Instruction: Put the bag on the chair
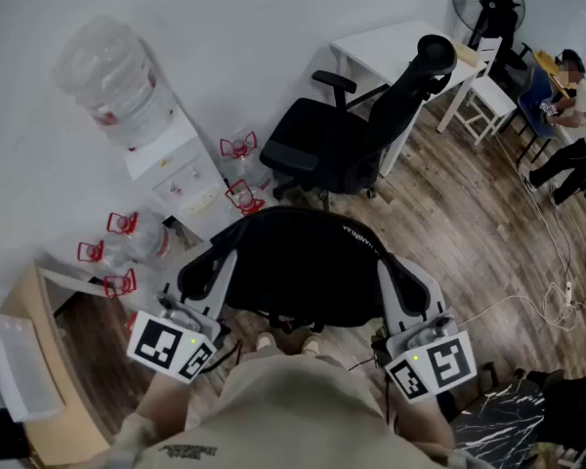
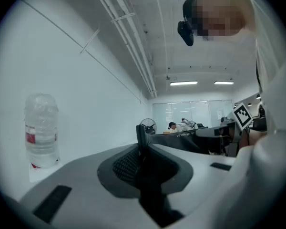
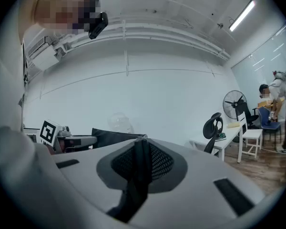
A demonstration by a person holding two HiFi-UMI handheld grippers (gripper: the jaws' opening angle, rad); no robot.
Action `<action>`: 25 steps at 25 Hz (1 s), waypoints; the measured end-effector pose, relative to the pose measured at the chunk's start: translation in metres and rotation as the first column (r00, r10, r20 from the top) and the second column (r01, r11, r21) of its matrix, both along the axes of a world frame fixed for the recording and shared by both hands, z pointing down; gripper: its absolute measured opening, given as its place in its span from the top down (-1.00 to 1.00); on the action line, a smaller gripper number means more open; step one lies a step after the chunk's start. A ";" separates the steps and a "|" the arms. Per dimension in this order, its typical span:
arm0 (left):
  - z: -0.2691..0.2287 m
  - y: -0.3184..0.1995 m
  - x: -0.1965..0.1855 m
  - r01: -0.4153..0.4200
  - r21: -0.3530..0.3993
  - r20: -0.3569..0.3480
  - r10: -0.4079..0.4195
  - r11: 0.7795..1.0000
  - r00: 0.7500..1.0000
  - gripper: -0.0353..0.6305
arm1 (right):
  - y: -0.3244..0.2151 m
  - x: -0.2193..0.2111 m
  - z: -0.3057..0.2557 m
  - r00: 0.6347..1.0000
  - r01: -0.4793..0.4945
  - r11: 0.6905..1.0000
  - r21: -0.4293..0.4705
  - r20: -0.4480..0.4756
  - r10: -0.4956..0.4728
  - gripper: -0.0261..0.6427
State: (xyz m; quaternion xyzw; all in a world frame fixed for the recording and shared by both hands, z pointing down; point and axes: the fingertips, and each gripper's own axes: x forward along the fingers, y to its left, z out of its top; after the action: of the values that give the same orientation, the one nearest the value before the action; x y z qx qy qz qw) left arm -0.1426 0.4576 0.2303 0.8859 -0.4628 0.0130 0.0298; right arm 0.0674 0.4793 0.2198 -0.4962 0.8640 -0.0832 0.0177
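1. Two grips: left gripper [image 1: 203,279] jaws pinch the bag [image 1: 308,262] at one edge, right gripper [image 1: 398,283] jaws pinch the opposite edge.
2. Bag hangs between them, short of the chair [image 1: 322,145].

A: Way to office chair [image 1: 337,137]?
B: Wood floor [image 1: 449,223] in front is open. Armrest [image 1: 334,79] sticks up on far side.
A: Left?
B: Tight. Water dispenser [image 1: 171,164] + jugs [image 1: 242,195] on floor, just beside chair base.
A: Right?
B: Roomier. Cables [image 1: 566,283] trail across floor; white table [image 1: 391,42] close behind backrest.
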 end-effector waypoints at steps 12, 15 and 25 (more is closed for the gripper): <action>0.000 -0.002 0.012 -0.002 0.005 0.002 0.002 1.000 1.000 0.69 | -0.007 0.012 0.000 1.000 -0.005 1.000 0.009 0.006 0.005 0.78; 0.002 -0.004 0.017 -0.004 0.005 0.010 0.004 1.000 1.000 0.69 | -0.007 0.017 0.004 1.000 -0.006 1.000 0.004 0.008 0.006 0.78; 0.006 -0.003 0.035 0.008 0.017 0.039 -0.009 1.000 0.999 0.69 | -0.003 0.033 0.009 1.000 0.008 1.000 0.014 0.003 -0.008 0.78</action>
State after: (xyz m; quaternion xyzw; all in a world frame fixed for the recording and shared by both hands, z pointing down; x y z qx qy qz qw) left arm -0.1081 0.4547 0.2366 0.8838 -0.4670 0.0262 0.0135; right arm 0.1007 0.4758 0.2286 -0.4927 0.8664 -0.0779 0.0220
